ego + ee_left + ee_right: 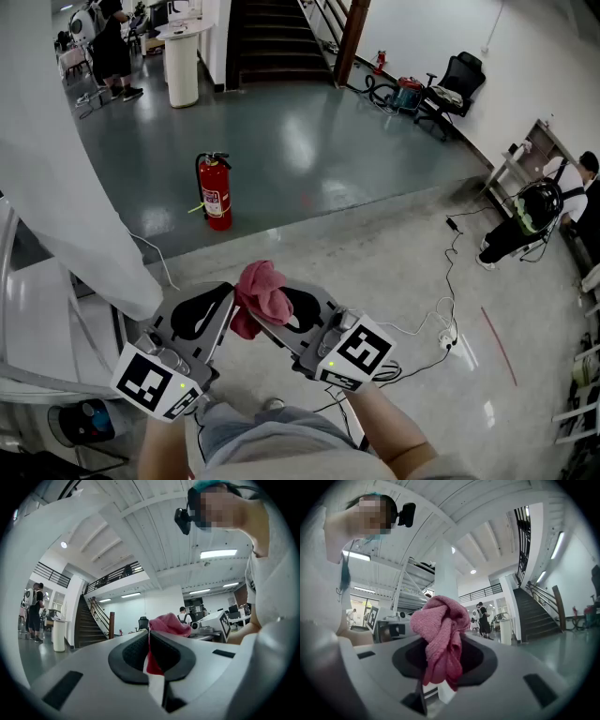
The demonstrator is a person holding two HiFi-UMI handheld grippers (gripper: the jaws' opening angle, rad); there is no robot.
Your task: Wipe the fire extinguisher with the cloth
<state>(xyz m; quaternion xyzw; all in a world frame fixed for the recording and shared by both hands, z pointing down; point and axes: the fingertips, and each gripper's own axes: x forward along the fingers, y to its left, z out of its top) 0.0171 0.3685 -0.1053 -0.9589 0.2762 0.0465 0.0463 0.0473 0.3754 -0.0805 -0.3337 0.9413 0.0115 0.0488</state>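
A red fire extinguisher (215, 192) stands upright on the floor, well ahead of me and slightly left. I hold a crumpled pink cloth (260, 292) close to my body between both grippers. The left gripper (217, 307) is shut on a fold of the cloth (166, 623); red fabric shows between its black pads (133, 651). The right gripper (281, 314) is shut on the bunched cloth (440, 620), which bulges above its jaws and hangs down in front of them. Both grippers are far from the extinguisher.
A white pillar (56, 169) rises at my left. Cables and a power strip (448, 337) lie on the floor to the right. A black office chair (452, 84), stairs (277, 42), a white stand (181, 61) and a seated person (562, 202) are further off.
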